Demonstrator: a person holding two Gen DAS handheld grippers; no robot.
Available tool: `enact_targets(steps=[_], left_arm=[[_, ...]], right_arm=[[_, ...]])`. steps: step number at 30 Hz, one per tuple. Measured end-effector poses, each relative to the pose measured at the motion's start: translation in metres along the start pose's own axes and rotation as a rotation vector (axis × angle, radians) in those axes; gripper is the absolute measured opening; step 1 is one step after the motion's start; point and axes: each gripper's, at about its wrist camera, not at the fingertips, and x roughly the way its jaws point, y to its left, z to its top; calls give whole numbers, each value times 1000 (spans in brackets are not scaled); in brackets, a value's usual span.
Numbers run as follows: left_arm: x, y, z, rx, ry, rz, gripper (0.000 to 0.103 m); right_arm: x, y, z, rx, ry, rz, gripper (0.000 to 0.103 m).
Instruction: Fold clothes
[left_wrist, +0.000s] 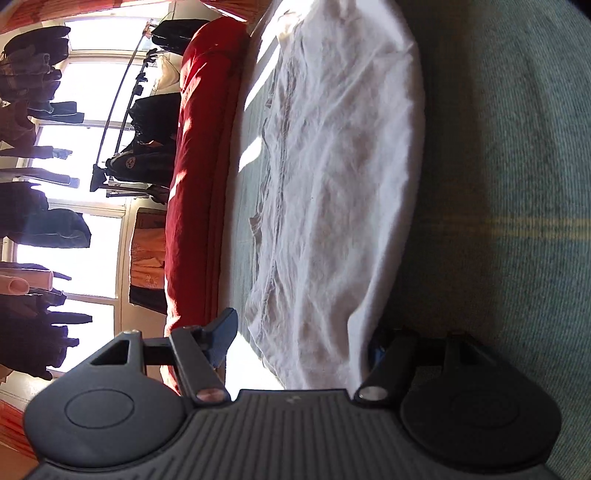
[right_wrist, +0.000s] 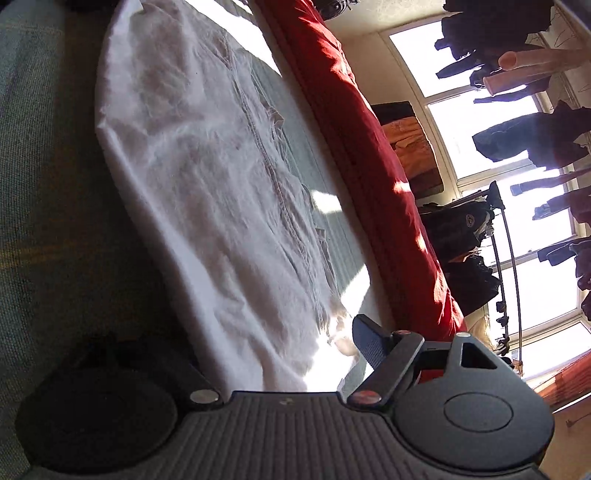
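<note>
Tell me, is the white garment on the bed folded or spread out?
Folded at least once: the white garment lies flat on the green bedcover, with a smooth doubled edge on one long side and seamed hems on the other.

Both grippers are rolled onto their sides and tipped slightly downward. On the left gripper (left_wrist: 301, 338) the jaws stand apart; one blue-padded finger (left_wrist: 223, 338) shows clearly, the other is dark and mostly hidden. On the right gripper (right_wrist: 258, 345) the jaws also stand wide, with one ribbed finger (right_wrist: 371, 341) in the light and its partner lost in shadow.
</note>
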Motion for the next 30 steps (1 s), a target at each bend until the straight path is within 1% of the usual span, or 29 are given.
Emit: enact_targets(steps=[1,2,3,4,5,6,7,11,17,23,30], left_arm=[[-5,-4,-4,25,-15,-2,63],[-9,-8,-7,51,-31,-5,50],[-11,-12,-9,68,-33,-21,41],[-9,-14,-10,79,-29,-42,22],[-7,-17,-10,87,-24,-62,9],[-4,-18,-9,87,-19,-77,5],[-1,-16,-7,77,-13,-88,2],[0,-2,-4,38,0,-91,1],[-11,22,-3,8,0,-81,0],[-44,27,-7,18,-8,-89,0],[-101,22,-18,15,-14,-158,0]], right_arm=[[-3,-1,-3,1,-5,12,75],[-6,-3,-7,10,-9,32,65],[-8,-2,-10,10,-6,53,60],[-9,-1,-13,9,-2,73,48],[-9,4,-17,-7,12,93,31],[-8,6,-18,-8,22,114,22],[-6,8,-18,-8,32,134,9],[-6,-4,-15,33,42,168,4],[-18,-30,-12,69,41,179,3],[-45,-40,-9,78,35,227,2],[-90,-39,-5,50,42,328,2]])
